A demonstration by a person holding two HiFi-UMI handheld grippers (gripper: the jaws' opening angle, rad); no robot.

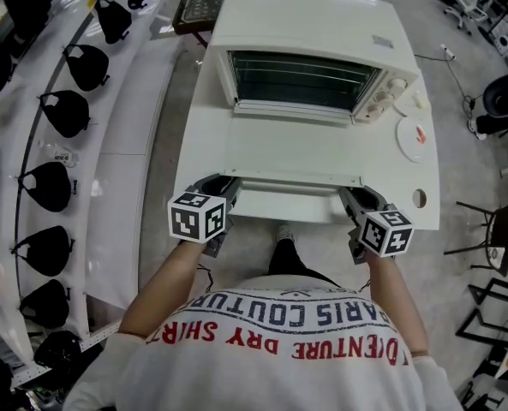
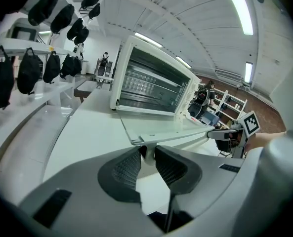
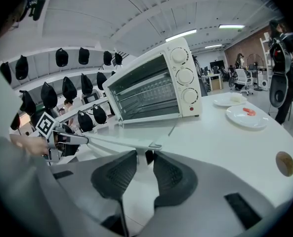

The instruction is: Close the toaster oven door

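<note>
A white toaster oven [image 1: 305, 32] stands on the white table [image 1: 204, 144] with its glass door [image 1: 292, 152] folded down flat towards me. The white door handle [image 1: 292, 205] runs along the door's near edge. My left gripper [image 1: 228, 184] is at the handle's left end and my right gripper [image 1: 349, 195] at its right end. In the left gripper view the pads of the left gripper [image 2: 147, 156] are closed on the handle's white post [image 2: 147, 163]. The right gripper [image 3: 145, 158] likewise has its pads around the handle's other post [image 3: 138, 163]. The oven cavity [image 1: 301, 80] is open, with wire racks inside.
A white plate [image 1: 413, 135] with a red bit lies right of the oven, with a second dish [image 3: 230, 100] behind it. A round hole [image 1: 419, 199] sits near the table's right front edge. Several black bags [image 1: 65, 114] hang on curved white racks at left. A chair [image 1: 493, 229] stands right.
</note>
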